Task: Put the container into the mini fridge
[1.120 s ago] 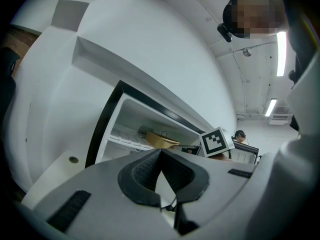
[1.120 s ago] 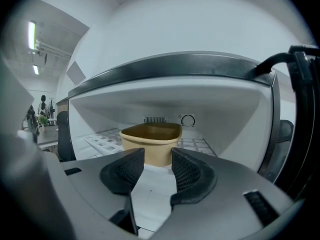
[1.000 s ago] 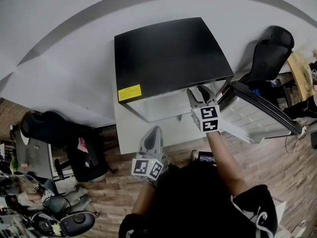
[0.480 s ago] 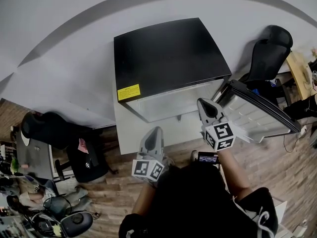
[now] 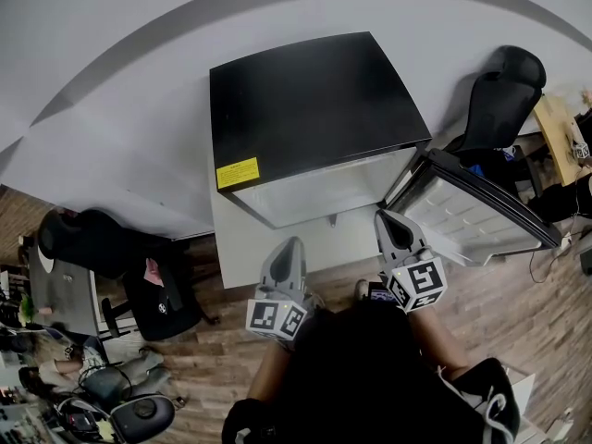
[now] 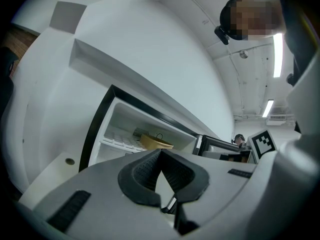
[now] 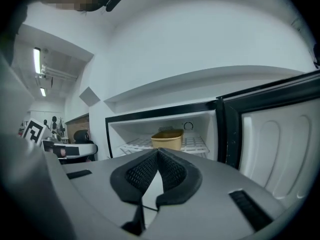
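The right tool (image 7: 157, 153) has its jaws pressed together on nothing, the left tool (image 6: 160, 155) is likewise closed and empty, and both point at the mini fridge (image 5: 314, 100), where the tan container (image 7: 167, 139) sits on the wire shelf (image 7: 196, 144), the door (image 5: 472, 213) standing open.

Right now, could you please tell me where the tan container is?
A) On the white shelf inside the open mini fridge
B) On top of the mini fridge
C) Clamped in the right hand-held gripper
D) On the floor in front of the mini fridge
A: the right gripper view shows the tan container sitting on the white shelf inside the mini fridge, while the right hand-held gripper is shut on nothing.
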Tool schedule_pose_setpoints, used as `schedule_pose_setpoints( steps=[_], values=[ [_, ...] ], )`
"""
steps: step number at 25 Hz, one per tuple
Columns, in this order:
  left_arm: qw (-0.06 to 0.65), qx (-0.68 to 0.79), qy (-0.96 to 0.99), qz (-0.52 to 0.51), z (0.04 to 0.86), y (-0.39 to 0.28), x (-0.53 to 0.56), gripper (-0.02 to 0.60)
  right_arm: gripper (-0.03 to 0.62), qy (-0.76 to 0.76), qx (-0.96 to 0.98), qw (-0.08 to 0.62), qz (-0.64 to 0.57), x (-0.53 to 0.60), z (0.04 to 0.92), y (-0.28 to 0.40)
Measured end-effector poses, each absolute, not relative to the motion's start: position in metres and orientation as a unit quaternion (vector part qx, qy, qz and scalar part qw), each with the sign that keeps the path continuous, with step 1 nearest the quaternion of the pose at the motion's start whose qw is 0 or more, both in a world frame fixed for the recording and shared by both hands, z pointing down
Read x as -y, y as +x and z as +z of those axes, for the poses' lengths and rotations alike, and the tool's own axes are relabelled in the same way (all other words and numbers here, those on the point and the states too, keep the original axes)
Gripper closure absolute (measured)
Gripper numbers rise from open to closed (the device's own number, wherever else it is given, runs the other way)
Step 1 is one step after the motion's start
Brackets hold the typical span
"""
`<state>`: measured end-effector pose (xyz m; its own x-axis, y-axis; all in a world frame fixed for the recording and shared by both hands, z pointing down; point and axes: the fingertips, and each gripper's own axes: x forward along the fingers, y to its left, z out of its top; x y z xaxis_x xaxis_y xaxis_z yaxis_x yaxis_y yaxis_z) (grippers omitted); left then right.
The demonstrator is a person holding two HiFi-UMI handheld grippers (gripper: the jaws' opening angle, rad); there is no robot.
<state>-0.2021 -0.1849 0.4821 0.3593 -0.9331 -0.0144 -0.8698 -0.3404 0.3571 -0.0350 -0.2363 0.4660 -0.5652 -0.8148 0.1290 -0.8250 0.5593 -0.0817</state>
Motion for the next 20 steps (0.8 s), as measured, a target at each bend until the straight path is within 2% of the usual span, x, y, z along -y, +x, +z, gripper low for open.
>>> schedule_pose_setpoints(
  steps=[20],
  values=[
    [0.149,0.556,0.81,-0.109,0.4828,-0.1973,0.1928,0.558,0.582,0.455,0.887,0.052,0.062,0.2381,0.4739,-0.035]
  ],
)
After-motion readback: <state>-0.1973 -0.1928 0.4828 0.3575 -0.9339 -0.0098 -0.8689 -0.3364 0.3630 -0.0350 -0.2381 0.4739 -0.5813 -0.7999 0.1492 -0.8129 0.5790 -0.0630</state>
